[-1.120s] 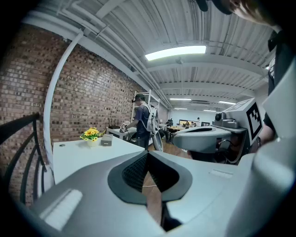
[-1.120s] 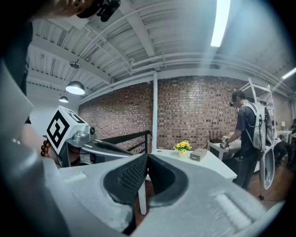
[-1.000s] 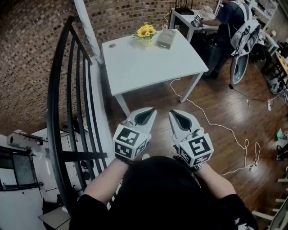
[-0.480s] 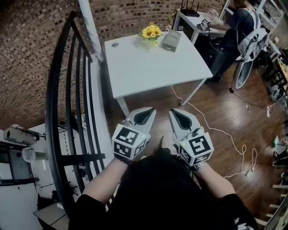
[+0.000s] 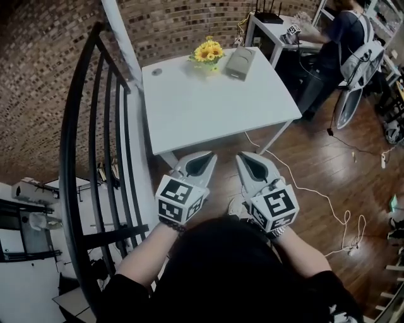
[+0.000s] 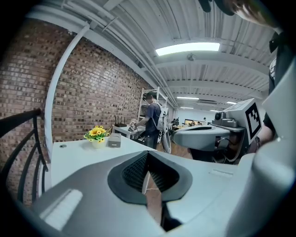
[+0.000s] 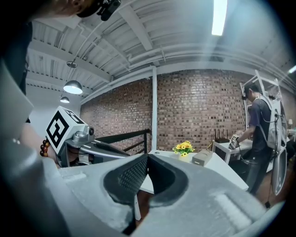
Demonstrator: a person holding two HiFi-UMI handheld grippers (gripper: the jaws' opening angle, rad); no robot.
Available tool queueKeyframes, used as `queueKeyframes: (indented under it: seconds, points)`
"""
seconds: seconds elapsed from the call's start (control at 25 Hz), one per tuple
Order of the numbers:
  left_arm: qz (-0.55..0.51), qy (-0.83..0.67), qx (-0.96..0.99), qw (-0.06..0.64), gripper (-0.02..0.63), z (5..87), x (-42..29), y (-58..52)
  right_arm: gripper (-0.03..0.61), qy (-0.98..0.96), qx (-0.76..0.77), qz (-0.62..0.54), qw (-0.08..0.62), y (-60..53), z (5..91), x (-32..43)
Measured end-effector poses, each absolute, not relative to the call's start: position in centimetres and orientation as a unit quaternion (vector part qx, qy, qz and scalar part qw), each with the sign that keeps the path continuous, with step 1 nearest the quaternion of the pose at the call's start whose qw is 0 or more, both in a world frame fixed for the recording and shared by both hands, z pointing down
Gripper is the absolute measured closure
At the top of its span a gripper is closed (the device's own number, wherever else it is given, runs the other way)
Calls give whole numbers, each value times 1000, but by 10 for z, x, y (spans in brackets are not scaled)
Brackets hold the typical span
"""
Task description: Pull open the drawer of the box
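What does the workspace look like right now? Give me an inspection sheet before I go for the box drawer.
Surface: white table, mostly bare.
Job's things: grey box at the far edge; its drawer is too small to make out.
Clutter: yellow flowers beside the box.
Grippers: left gripper and right gripper side by side, short of the table, jaws together, empty.
Cables: white cable looping over the wooden floor, right of the table.
Surroundings: black railing at left, brick wall behind, a person at another desk.
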State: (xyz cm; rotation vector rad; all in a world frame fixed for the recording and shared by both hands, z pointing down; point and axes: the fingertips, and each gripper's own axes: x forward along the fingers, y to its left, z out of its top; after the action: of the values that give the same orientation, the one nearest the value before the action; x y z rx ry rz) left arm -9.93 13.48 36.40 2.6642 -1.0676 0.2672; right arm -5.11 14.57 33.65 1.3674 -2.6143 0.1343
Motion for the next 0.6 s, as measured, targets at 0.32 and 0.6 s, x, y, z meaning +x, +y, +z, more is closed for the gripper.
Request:
queueKeyframes:
  seconds: [0.32,0.6]
  points:
    - [104,-371,914,129,597,365,-44,70,587,-884,456,50,87,82,336,5]
    - [113,-376,910,136,597,369,8,22,586,-885,455,61,80,37,340,61]
